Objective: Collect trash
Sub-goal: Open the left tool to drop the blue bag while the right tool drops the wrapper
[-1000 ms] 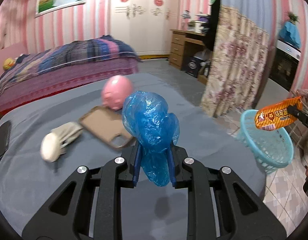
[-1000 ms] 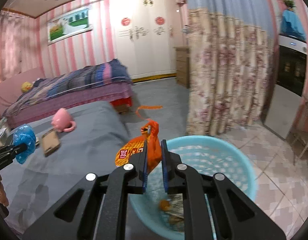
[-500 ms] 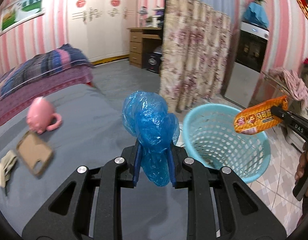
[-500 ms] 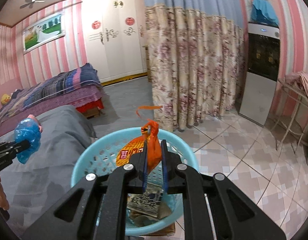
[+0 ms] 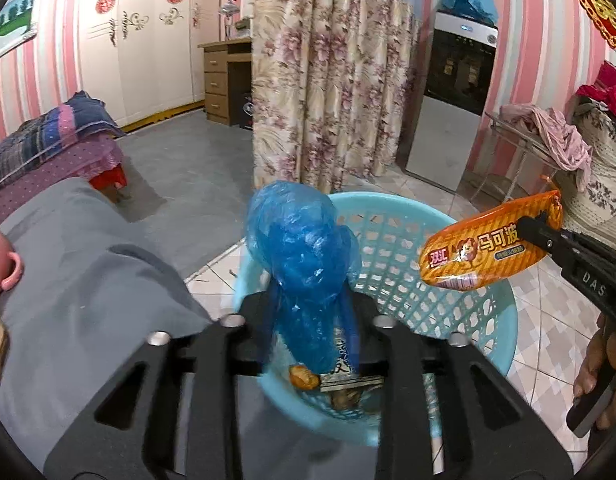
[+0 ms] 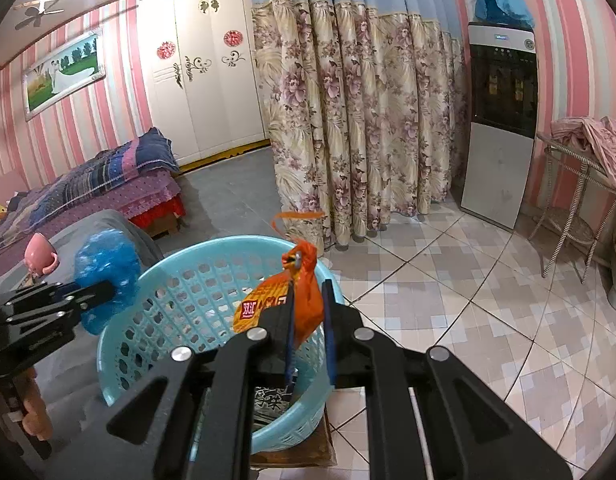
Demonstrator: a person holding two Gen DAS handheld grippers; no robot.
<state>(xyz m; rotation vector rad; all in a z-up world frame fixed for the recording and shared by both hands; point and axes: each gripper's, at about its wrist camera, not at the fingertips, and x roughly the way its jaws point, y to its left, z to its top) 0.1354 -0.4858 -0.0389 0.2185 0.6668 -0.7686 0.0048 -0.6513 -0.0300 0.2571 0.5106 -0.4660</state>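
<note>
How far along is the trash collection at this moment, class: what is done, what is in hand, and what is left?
Done: some wrappers already lie in the bottom of the blue basket. In hand: the left gripper is shut on the blue plastic bag, and the right gripper is shut on the orange snack packet; both are held over the basket. Left: neither piece has been dropped in yet.

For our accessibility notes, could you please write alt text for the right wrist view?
The right gripper holds an orange snack wrapper over a light blue basket. At left, the left gripper holds a blue plastic bag.
</note>
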